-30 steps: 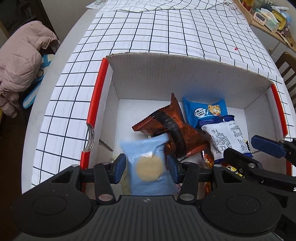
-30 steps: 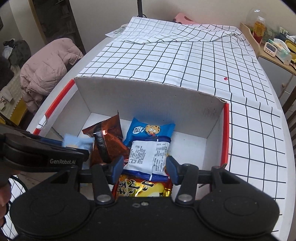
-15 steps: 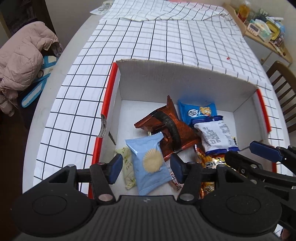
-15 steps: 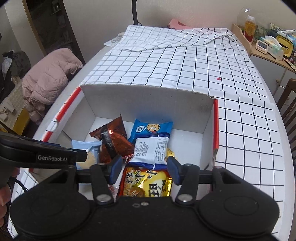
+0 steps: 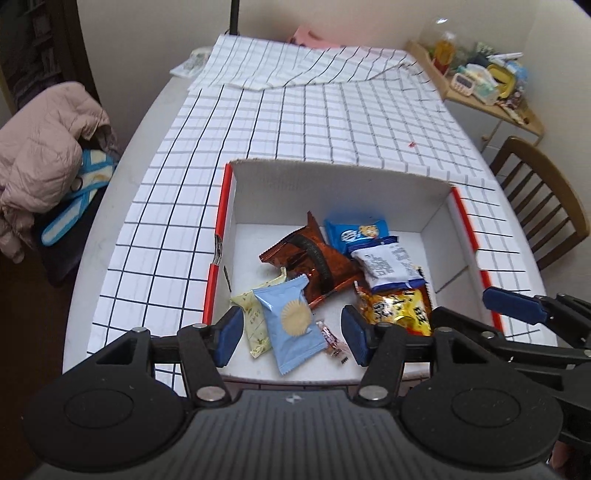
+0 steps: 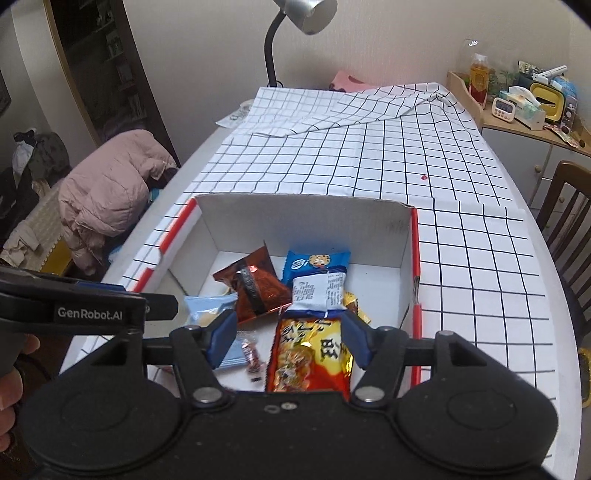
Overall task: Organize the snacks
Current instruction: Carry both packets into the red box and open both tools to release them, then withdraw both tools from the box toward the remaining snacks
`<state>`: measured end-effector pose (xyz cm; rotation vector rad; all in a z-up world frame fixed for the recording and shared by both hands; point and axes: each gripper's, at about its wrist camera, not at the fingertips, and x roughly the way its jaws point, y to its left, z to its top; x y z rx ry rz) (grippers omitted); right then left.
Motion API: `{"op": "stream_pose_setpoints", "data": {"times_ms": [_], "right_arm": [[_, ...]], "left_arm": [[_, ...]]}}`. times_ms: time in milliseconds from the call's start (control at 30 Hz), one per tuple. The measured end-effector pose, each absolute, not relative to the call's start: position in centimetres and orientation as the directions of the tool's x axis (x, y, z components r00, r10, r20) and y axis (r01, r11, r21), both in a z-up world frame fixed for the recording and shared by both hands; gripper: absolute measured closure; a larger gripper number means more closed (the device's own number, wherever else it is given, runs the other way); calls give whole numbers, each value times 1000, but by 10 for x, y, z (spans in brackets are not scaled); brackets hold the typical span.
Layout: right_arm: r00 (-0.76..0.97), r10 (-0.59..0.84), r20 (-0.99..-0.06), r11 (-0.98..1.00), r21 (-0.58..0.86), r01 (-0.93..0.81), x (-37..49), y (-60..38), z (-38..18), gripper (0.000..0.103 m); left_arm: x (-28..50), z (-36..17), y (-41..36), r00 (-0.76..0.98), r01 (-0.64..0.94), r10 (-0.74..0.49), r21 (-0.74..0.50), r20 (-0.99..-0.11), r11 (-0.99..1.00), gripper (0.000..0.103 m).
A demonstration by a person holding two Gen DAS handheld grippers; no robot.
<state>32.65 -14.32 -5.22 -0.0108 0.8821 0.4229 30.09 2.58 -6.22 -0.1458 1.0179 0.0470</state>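
Note:
A white cardboard box with red edges [image 5: 332,184] [image 6: 295,218] stands on the checked tablecloth and holds several snack packs. A light blue pack with a yellow disc [image 5: 291,321] lies near the front left, beside a cream pack [image 5: 253,325]. A brown pack [image 5: 314,262] [image 6: 258,288], a blue cookie pack [image 5: 358,232] [image 6: 317,262], a white-label pack [image 5: 388,266] [image 6: 319,291] and an orange-yellow pack [image 5: 399,306] [image 6: 310,354] lie further right. My left gripper [image 5: 291,338] is open and empty above the box's front. My right gripper [image 6: 284,339] is open and empty above the orange-yellow pack.
A pink jacket [image 5: 40,166] lies on a seat at the left. A wooden chair [image 5: 535,195] stands at the right. A shelf with bottles and clutter [image 6: 524,99] is at the back right. A desk lamp [image 6: 295,22] stands at the table's far end.
The light blue pack has left my left gripper and now lies in the box. Both grippers have pulled back and up from the box.

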Motion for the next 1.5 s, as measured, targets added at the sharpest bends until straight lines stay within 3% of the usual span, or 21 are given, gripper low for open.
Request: {"op": "stream_pose_setpoints", "data": {"times_ms": [133,533,633,800,900,1000,1267,1500], "right_arm": [[579,361,-731,916,162,-366,310,-143,-44,33],[619,393,-680,909,187,-371,261,-147,-25,23],[630,393,-670,911,192,-364,247,-148,-23,15],[633,406,-659,908,210,-363,228,-154,-22,12],[635,410,-655,907,220,-359,217,-158,-24,11],[648,410,-642,909,225,-351,206,-163,-27,3],[663,398,-634,912,195,-361,186,-173,-46,1],[643,363,-675,918,142,-369,179,-183,-74,1]], "left_arm": [[284,-52,25,552,-80,-41,-102,-833,991,44],[229,-32,24,629,-8,-54,-75,-775,997,44],[215,-30,25,642,8,-64,-77,-764,997,38],[196,-28,25,657,31,-83,-82,-750,996,36],[185,-32,24,657,46,-99,-91,-747,995,30],[177,-37,24,661,48,-112,-106,-742,993,26],[168,-64,26,632,66,-198,-202,-749,977,14],[177,-95,23,605,21,-166,-192,-779,981,13]]}}
